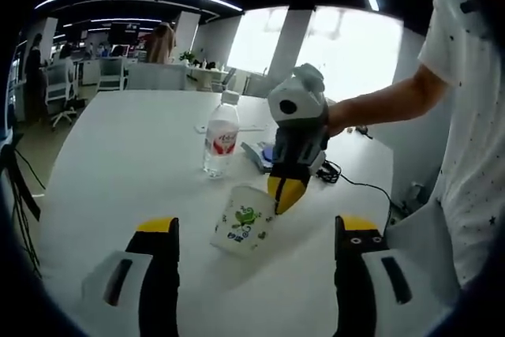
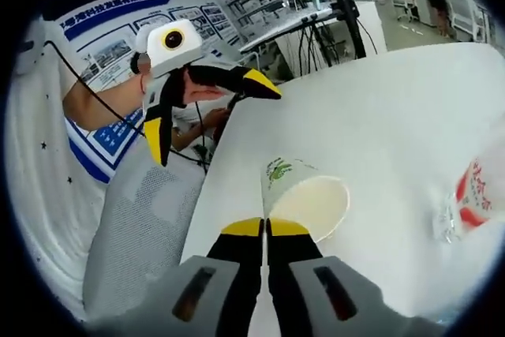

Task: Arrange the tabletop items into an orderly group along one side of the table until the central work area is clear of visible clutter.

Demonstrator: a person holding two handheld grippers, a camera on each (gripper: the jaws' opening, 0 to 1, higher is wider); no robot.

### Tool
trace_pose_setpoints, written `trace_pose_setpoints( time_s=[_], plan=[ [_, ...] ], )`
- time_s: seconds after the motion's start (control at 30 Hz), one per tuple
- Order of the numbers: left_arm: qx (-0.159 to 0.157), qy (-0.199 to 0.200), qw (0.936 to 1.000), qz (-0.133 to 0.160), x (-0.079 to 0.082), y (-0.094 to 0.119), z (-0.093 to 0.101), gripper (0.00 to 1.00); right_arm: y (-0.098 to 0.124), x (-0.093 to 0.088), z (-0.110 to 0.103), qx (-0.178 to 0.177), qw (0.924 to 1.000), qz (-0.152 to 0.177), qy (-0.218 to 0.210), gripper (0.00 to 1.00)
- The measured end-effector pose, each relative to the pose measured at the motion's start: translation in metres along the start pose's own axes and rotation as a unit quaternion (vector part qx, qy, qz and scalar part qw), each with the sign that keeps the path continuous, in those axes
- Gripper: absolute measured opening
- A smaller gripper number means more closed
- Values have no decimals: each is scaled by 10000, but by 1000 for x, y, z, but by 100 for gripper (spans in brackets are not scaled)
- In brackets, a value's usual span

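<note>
A white paper cup (image 1: 243, 228) with a green frog print is tilted on the white table (image 1: 118, 163). My right gripper (image 1: 285, 193) reaches in from the right and is shut on the cup's rim. In the right gripper view its jaws (image 2: 266, 228) pinch the rim of the cup (image 2: 304, 199), whose open mouth faces the camera. My left gripper (image 1: 256, 230) stands open just short of the cup, with nothing between its fingers; it also appears as the left gripper (image 2: 213, 120) beyond the table edge. A clear water bottle (image 1: 222, 136) with a red label stands upright behind the cup.
A blue and white flat item (image 1: 264, 154) and a black cable (image 1: 355, 183) lie near the table's right edge. A grey mesh chair back (image 2: 134, 226) stands by that edge, next to the person. The bottle (image 2: 477, 195) blurs at the right. Office desks stand far behind.
</note>
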State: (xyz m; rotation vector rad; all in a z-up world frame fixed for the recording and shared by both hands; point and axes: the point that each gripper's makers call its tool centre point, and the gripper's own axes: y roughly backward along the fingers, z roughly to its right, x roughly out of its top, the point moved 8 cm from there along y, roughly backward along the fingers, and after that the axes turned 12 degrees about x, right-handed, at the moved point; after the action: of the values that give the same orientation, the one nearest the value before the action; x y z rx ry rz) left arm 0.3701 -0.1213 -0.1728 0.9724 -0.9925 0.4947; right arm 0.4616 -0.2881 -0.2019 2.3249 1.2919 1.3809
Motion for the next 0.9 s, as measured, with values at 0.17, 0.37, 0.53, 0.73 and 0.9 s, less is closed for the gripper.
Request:
trace_pose_setpoints(
  time_s=[0.17,0.37,0.53,0.73,0.9],
  plan=[
    [-42,-40,10000,34,4,-1,3,82,18,-5,-8,-271,9985,-378,278,0],
    [-125,-117,9998,29,9,-5,10,82,41,-10,-16,-614,9951,-619,459,0],
    [-235,-236,9994,-4,15,-10,19,81,56,-11,-21,-855,9908,-839,623,0],
    [-376,-482,9981,-56,23,-19,28,80,69,-11,-33,-1019,9870,-976,765,0],
    [-499,-707,9962,-85,32,-28,35,80,76,-12,-43,-1183,9807,-1229,952,0]
  ],
)
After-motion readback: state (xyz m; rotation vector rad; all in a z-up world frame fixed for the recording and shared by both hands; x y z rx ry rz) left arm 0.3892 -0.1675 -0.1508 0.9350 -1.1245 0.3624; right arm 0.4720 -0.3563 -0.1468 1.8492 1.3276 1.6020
